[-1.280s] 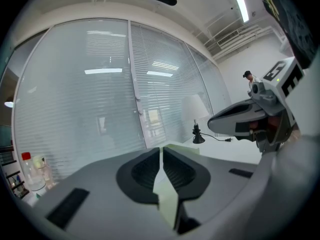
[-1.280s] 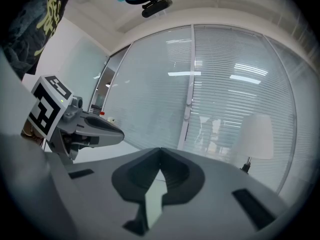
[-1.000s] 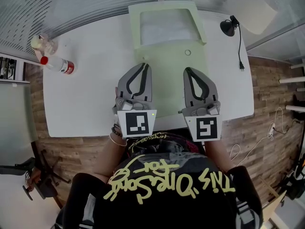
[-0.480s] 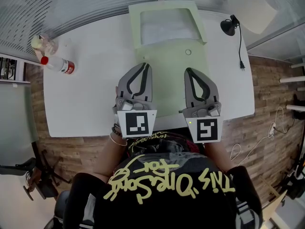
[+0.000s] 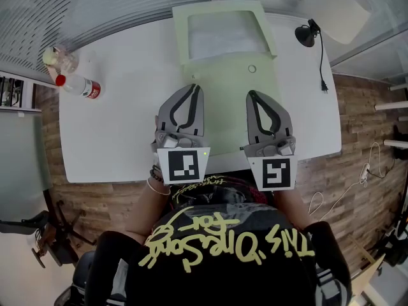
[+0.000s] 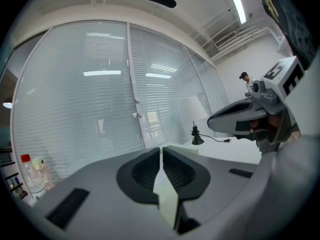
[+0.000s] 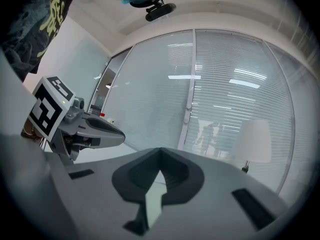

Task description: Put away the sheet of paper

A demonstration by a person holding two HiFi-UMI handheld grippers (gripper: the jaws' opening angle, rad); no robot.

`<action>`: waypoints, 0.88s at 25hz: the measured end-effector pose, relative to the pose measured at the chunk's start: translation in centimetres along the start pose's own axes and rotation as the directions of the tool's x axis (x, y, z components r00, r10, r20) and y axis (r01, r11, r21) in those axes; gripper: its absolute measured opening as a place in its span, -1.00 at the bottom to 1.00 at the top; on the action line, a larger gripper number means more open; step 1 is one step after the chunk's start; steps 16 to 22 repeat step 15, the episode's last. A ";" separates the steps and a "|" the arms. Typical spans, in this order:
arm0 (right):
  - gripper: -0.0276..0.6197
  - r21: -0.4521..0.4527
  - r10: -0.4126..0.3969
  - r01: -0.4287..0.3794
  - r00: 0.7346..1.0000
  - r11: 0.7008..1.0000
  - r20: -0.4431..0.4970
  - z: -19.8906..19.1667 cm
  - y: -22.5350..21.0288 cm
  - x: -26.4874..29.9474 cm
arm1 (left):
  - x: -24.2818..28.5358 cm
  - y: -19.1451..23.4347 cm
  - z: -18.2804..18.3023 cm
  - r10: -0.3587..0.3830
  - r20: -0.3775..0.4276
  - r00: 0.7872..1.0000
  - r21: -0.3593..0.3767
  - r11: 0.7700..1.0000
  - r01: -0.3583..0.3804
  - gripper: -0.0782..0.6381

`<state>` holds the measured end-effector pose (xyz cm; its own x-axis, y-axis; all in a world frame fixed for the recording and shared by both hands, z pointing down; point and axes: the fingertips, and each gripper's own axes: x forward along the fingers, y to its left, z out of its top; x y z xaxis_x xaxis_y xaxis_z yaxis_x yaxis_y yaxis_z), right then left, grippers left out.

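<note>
Hardly anything has moved: left tool (image 5: 192, 88) and right tool (image 5: 252, 95), jaws together, hover over the green folder (image 5: 231, 104), the sheet of paper (image 5: 223, 37) at its far end, on a white surface (image 5: 121, 126) above wood floor (image 5: 357, 126).

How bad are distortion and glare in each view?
Head view: strong fisheye, table edges bow, lighting even. Left gripper view: black vignette corners, ceiling light strips mirrored in the glass wall. Right gripper view: same vignette, same reflections, mosaic patch at top.
</note>
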<state>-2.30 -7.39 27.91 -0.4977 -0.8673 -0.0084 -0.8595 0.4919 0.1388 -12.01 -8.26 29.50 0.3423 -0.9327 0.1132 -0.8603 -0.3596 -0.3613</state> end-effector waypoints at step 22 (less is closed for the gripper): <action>-0.90 0.024 0.006 -0.006 1.000 1.000 0.003 0.2 -0.8 -0.4 | 0.2 -0.4 0.4 0.002 0.013 1.000 -0.003 1.000 -0.002 -0.72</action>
